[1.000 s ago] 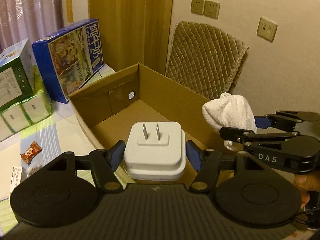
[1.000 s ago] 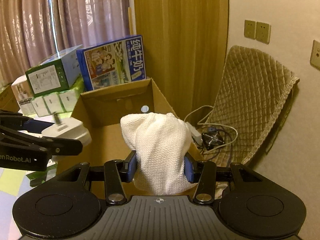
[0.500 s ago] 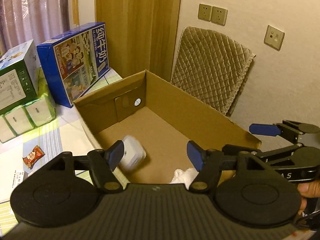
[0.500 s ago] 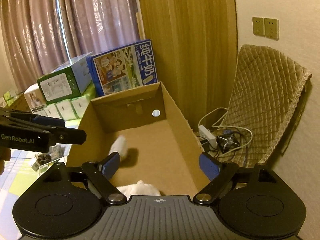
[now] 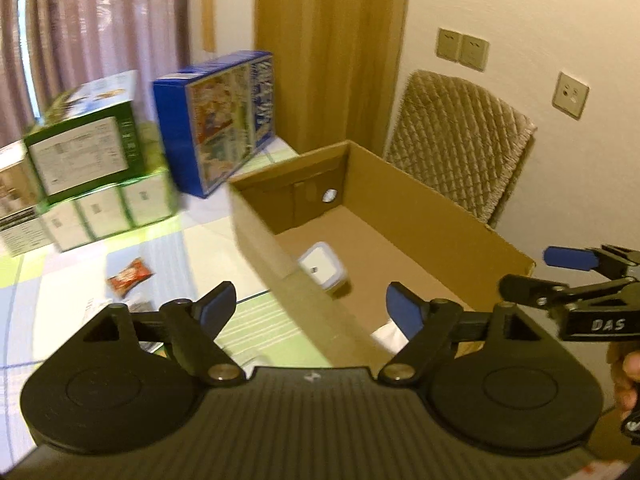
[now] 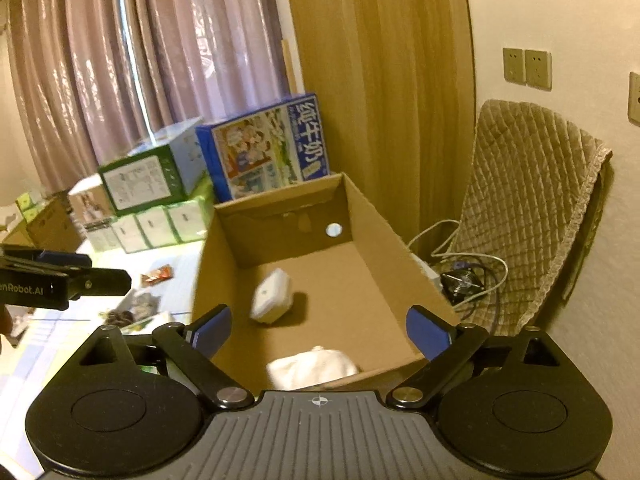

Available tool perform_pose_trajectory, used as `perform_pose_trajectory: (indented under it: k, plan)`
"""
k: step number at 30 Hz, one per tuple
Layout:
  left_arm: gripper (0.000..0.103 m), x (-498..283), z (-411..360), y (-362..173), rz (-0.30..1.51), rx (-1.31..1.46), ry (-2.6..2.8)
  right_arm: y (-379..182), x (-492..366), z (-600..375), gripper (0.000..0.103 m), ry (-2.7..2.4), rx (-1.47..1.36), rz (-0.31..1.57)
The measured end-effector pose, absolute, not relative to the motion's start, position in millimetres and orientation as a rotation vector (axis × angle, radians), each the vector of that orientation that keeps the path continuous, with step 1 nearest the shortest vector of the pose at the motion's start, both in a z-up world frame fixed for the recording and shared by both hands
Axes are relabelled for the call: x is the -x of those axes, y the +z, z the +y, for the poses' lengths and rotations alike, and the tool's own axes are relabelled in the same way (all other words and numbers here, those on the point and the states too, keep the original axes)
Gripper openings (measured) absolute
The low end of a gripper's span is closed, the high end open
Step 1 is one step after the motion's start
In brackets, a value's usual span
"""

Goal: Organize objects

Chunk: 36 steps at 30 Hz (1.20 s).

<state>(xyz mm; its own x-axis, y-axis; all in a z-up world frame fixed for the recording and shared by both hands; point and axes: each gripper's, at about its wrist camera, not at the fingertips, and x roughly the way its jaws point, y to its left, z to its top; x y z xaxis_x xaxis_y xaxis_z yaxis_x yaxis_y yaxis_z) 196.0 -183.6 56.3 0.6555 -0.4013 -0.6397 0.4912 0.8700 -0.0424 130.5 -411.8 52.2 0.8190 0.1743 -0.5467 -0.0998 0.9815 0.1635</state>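
Note:
An open cardboard box [image 5: 436, 204] [image 6: 372, 216] sits at the table's right end. Inside it a white plug adapter [image 5: 322, 266] [image 6: 272, 294] lies on the floor of the box, and a white cloth [image 6: 312, 366] [image 5: 386, 336] rests near the box's front wall. My left gripper [image 5: 310, 306] hangs open above the box's left wall with nothing between its fingers. My right gripper [image 6: 318, 328] is open above the box's near end, and it also shows at the right edge of the left wrist view as the right gripper [image 5: 560, 276].
A blue milk carton box [image 5: 224, 120] [image 6: 266, 146] and green-and-white boxes [image 5: 88, 164] [image 6: 152, 192] are stacked behind the cardboard box. A red snack packet [image 5: 130, 274] and small items lie on the checked tablecloth [image 5: 200, 248]. A quilted chair back [image 6: 532, 200] and cables [image 6: 464, 272] are on the right.
A second ago the left gripper held the adapter and the right held the cloth. Both opened, and the two things dropped into the box. The grippers have since lifted and drawn back.

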Motion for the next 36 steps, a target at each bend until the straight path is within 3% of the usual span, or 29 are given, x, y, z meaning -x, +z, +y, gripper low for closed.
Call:
perform_pose_trajectory:
  k: [13,23,36]
  plan:
    - [0.102,-137.1,-71.6,68.3,0.656,-0.095,-0.27,73.1,-72.4,-338.7,0.101,0.281,-0.116,0.55]
    - [0.102,-112.0,-14.9,32.7,0.72,-0.082,-0.13,32.9,-63.3,-275.3,0.101,0.384,-0.045,0.64]
    - [0.102,-149.4,4.0,-16.1,0.776,-0.044,-0.112,-34.1,-115.0,-223.3,0.101,0.417,0.093,0.714]
